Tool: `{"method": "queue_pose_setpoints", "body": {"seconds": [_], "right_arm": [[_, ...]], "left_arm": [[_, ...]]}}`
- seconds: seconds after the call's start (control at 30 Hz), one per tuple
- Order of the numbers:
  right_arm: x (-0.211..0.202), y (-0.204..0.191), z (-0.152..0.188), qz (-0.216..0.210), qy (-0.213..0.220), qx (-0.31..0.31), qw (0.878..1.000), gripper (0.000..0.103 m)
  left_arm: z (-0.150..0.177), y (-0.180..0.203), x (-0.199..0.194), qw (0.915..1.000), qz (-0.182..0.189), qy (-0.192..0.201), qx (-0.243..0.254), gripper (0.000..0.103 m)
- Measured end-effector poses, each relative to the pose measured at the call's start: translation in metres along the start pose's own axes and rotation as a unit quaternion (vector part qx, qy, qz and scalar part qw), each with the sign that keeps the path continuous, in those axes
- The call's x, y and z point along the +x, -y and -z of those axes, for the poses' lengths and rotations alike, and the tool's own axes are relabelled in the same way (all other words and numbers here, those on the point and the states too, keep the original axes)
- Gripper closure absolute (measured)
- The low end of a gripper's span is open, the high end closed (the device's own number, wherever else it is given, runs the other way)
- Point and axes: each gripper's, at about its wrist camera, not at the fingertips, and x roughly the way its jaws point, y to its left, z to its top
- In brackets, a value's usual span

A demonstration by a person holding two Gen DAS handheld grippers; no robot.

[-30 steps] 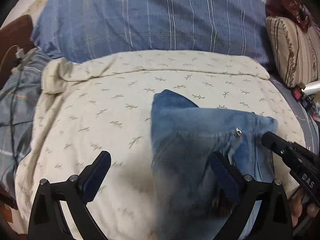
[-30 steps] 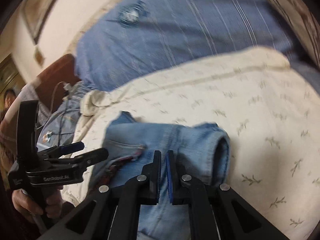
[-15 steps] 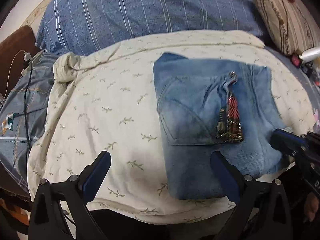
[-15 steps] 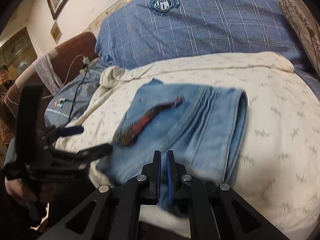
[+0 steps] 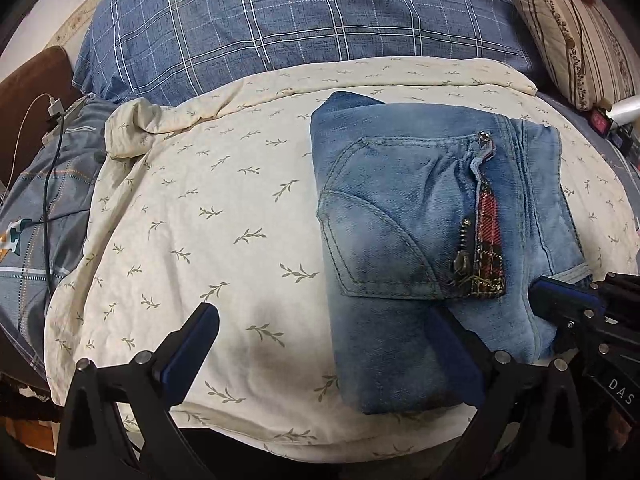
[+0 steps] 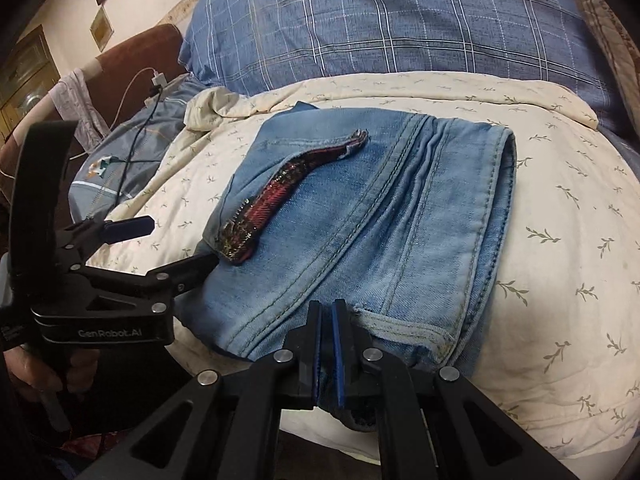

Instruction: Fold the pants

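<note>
The pants (image 5: 432,248) lie as a folded blue denim packet on the cream quilt (image 5: 200,220), in the centre right of the left wrist view and in the middle of the right wrist view. A pocket with red plaid lining (image 6: 272,204) faces up. The fold looks nearly finished, I think, because the packet is compact and its edges are rather even.

The left gripper (image 5: 320,348) is wide open at the bottom of its own view. One finger stands over the bare quilt and the other over the near edge of the denim, and nothing is pinched between them.

The right gripper (image 6: 326,344) has its jaws almost closed at the bottom centre of its view, right at the near hem. Whether a thin layer of denim is between the pads, I cannot tell. Probably it stays low at this edge to set the last fold flat.

A blue checked pillow (image 6: 400,28) lies behind the quilt.
</note>
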Motion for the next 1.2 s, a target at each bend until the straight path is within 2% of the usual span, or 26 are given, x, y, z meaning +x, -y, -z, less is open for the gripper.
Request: {"method": "queue_pose_setpoints", "body": {"seconds": [0.2,0.47,0.6,0.8,0.9,1.03,1.1,1.2], "right_arm": [[-0.003,0.003,-0.002,-0.01,0.006,0.01,1.0,0.096],[-0.037,0.005,-0.006,-0.038,0.095,0.014,0.995,0.096],[-0.041,0.0,-0.007,-0.037,0.105,0.006,0.994,0.096],[-0.033,-0.009,-0.008,-0.033,0.086,-0.008,0.996,0.096],[-0.028,-0.005,-0.006,-0.024,0.069,-0.004,0.997,0.096],[-0.012,0.002,-0.006,-0.022,0.029,0.014,0.999,0.096],[-0.005,0.003,-0.005,-0.021,0.014,0.015,1.0,0.095],[-0.006,0.001,-0.005,-0.017,0.015,0.011,1.0,0.096]], "left_arm": [[-0.002,-0.003,-0.003,1.0,-0.005,0.003,-0.004,0.0],[-0.007,-0.004,-0.021,0.9996,-0.02,0.02,-0.006,0.0],[-0.011,-0.002,-0.032,0.9991,-0.024,0.034,0.0,0.0],[-0.011,0.002,-0.039,0.9987,-0.026,0.042,0.009,0.0],[-0.009,0.003,-0.033,0.9989,-0.032,0.032,0.011,0.0],[-0.002,0.006,-0.013,0.9989,-0.042,0.0,0.022,0.0],[0.0,0.003,-0.01,0.9993,-0.034,0.0,0.015,0.0],[-0.003,0.001,-0.013,0.9994,-0.033,0.003,0.012,0.0]]}}
